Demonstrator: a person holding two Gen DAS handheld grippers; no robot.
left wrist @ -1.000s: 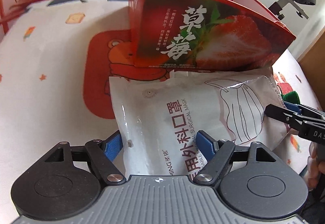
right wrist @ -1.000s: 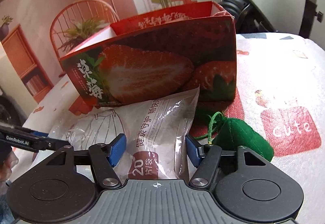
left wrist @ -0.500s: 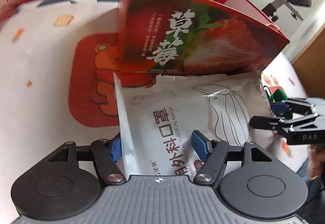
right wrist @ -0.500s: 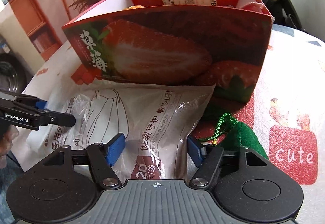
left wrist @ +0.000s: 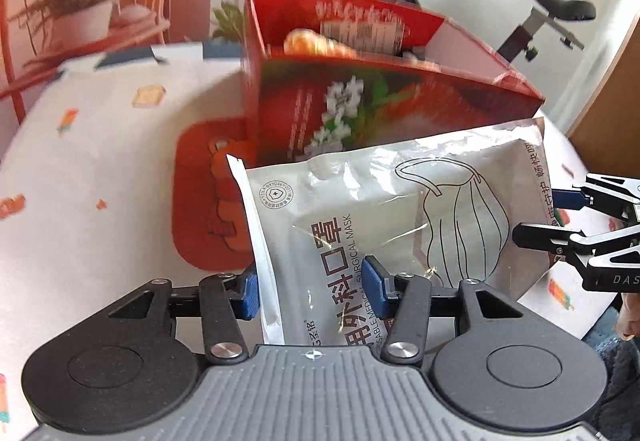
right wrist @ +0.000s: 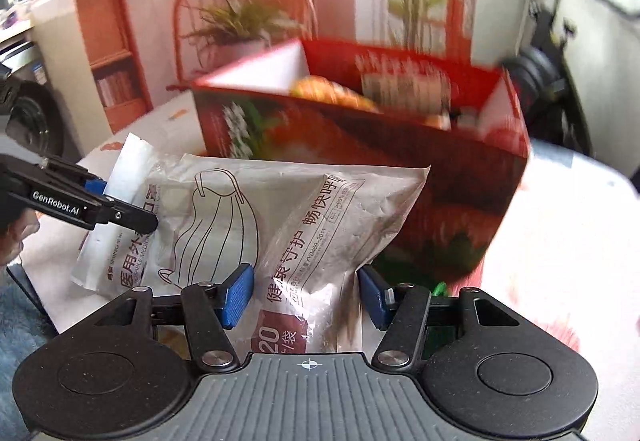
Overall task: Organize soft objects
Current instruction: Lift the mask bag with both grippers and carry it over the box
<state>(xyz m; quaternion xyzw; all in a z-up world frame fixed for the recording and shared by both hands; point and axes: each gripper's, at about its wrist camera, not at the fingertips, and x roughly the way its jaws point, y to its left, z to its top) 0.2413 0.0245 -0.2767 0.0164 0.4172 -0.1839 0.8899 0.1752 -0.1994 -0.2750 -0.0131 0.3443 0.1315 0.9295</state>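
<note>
A white surgical mask pack (left wrist: 400, 209) hangs lifted in front of the red strawberry box (left wrist: 360, 113), held at both ends. My left gripper (left wrist: 312, 287) has the pack's left end between its blue pads; its jaws are closing and the pads press on it. My right gripper (right wrist: 304, 295) grips the pack (right wrist: 280, 209) at its other end, jaws also closing. Each gripper shows in the other's view: right gripper (left wrist: 536, 217), left gripper (right wrist: 128, 205). The open box (right wrist: 400, 145) holds an orange soft item (right wrist: 332, 93). A green soft toy (right wrist: 440, 287) peeks out behind the right finger.
The box stands on a red bear mat (left wrist: 208, 201) on a white patterned tablecloth (left wrist: 80, 181). An exercise bike (left wrist: 552, 13) and a wooden panel (left wrist: 608, 113) are at the back right. A potted plant backdrop (right wrist: 240, 25) stands behind the table.
Both grippers have risen and taken the mask pack up off the table. The left jaws have narrowed onto the pack. The box's open top and contents have come into view.
</note>
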